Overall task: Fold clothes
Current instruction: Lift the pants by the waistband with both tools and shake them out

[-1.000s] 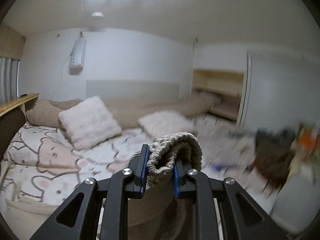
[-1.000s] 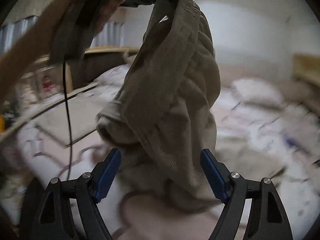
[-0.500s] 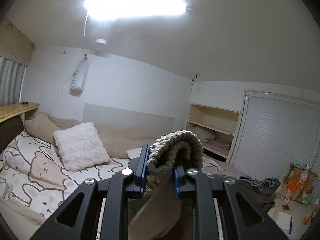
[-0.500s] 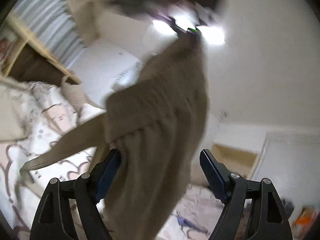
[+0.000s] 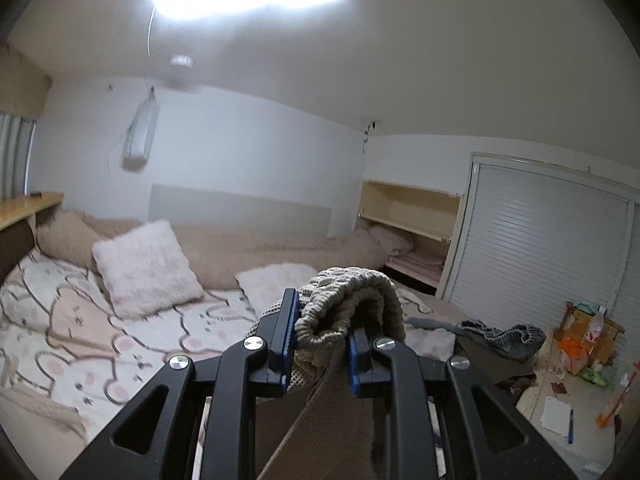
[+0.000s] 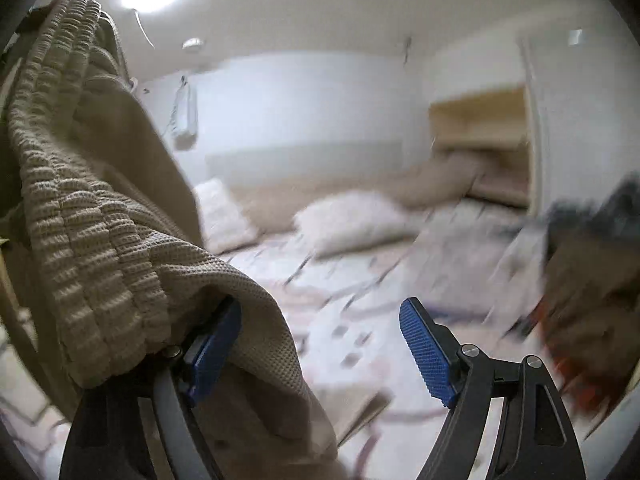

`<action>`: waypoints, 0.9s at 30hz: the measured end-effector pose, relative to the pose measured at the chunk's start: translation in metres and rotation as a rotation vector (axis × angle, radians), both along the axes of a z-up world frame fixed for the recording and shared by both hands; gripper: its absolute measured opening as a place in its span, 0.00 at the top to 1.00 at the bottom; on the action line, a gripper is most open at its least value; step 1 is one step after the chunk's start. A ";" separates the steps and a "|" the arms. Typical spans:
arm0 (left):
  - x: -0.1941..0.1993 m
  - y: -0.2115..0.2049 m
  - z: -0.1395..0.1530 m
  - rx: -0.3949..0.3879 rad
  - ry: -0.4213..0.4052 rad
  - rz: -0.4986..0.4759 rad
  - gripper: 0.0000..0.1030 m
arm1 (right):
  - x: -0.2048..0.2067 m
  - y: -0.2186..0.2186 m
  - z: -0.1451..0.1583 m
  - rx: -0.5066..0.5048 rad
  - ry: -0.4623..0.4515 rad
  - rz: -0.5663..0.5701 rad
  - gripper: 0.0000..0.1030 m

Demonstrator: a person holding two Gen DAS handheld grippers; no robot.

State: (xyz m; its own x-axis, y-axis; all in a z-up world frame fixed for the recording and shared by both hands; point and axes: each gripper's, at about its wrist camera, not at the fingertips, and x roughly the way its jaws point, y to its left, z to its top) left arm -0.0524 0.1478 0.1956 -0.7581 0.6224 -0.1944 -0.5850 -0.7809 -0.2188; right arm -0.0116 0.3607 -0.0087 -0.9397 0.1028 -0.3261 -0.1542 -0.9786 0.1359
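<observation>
A beige knit garment [image 5: 352, 300] with a ribbed elastic band is pinched between the blue pads of my left gripper [image 5: 320, 332], which is shut on it and holds it up above the bed; the rest hangs down below the fingers. In the right wrist view the same garment [image 6: 100, 208] hangs at the left, and its fabric drapes over the left fingertip [image 6: 212, 344]. My right gripper [image 6: 320, 344] is open and grips nothing.
A bed with a cartoon-print sheet [image 5: 92, 332] and white fluffy pillows [image 5: 144, 268] lies below. A grey garment [image 5: 504, 338] lies at the bed's right side. Louvred closet doors [image 5: 540, 252] and floor clutter [image 5: 576, 352] are at the right.
The left gripper kept its hold on the garment and stayed raised. The right wrist view swung right and down, so the garment shifted from the middle to the left, over its left finger.
</observation>
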 end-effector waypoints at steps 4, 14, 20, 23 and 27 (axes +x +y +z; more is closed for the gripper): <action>-0.010 0.020 -0.008 0.023 -0.058 0.003 0.80 | 0.019 0.000 -0.021 -0.032 -0.012 0.041 0.21; -0.014 0.059 -0.009 0.021 -0.068 0.021 0.80 | 0.089 -0.076 -0.033 0.210 0.161 0.007 0.21; -0.011 0.066 -0.009 0.005 -0.077 0.023 0.80 | 0.086 -0.139 -0.031 0.272 0.206 -0.054 0.21; -0.009 0.068 -0.008 -0.025 -0.068 0.011 0.80 | 0.075 -0.144 -0.023 0.189 0.242 -0.112 0.21; -0.004 0.062 -0.006 -0.042 -0.062 -0.003 0.80 | 0.061 -0.137 -0.013 0.130 0.270 -0.209 0.35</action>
State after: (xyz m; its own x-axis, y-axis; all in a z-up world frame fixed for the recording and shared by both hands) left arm -0.0559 0.2095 0.1894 -0.7418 0.6152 -0.2670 -0.5740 -0.7883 -0.2216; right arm 0.0494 0.2239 -0.0217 -0.9446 0.3257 -0.0410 -0.3280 -0.9417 0.0752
